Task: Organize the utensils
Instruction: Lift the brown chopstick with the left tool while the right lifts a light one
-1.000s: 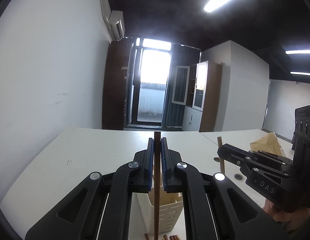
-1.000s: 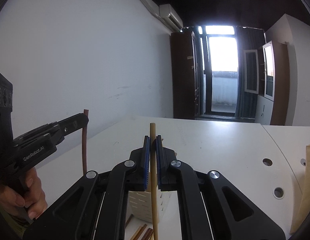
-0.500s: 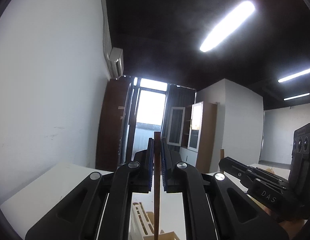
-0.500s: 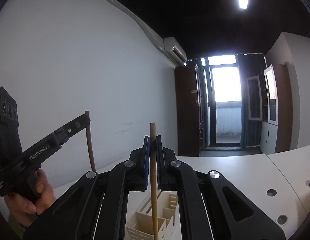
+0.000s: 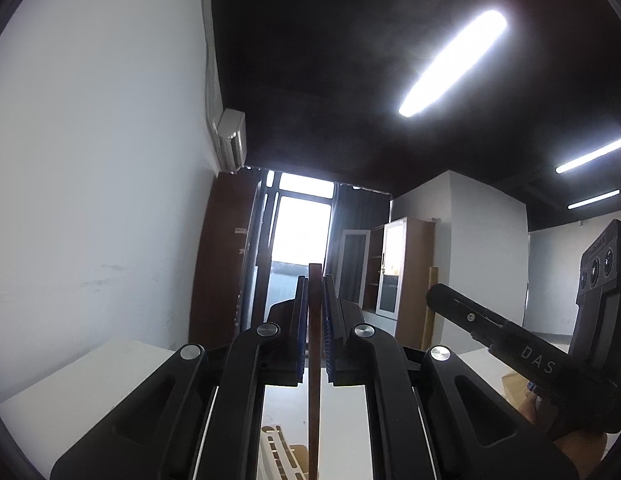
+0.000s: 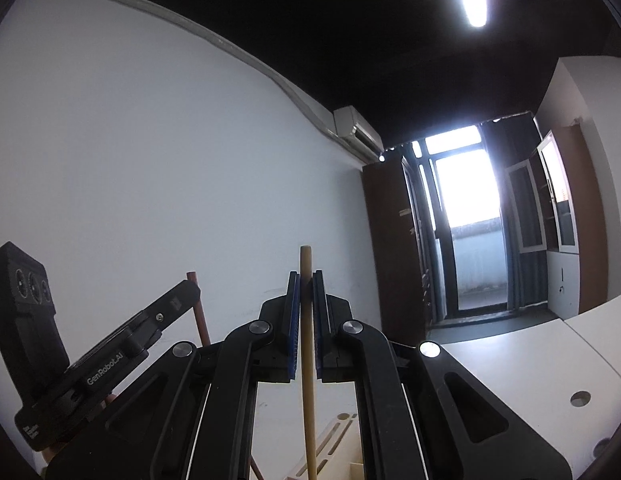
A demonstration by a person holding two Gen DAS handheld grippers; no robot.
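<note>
Left wrist view: left gripper (image 5: 314, 312) jaws clamped on a dark brown wooden chopstick (image 5: 314, 380), upright at frame centre.
Holder: slotted cream plastic utensil holder (image 5: 276, 450) at bottom edge, below the stick.
Right wrist view: right gripper (image 6: 306, 316) jaws clamped on a pale bamboo chopstick (image 6: 308, 360), upright at centre.
Procedure: hold sticks vertical; align each tip over a compartment before lowering.

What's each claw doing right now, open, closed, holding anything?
Left claw: closed on a dark brown chopstick, held upright.
Right claw: closed on a light tan chopstick, also upright.
</note>
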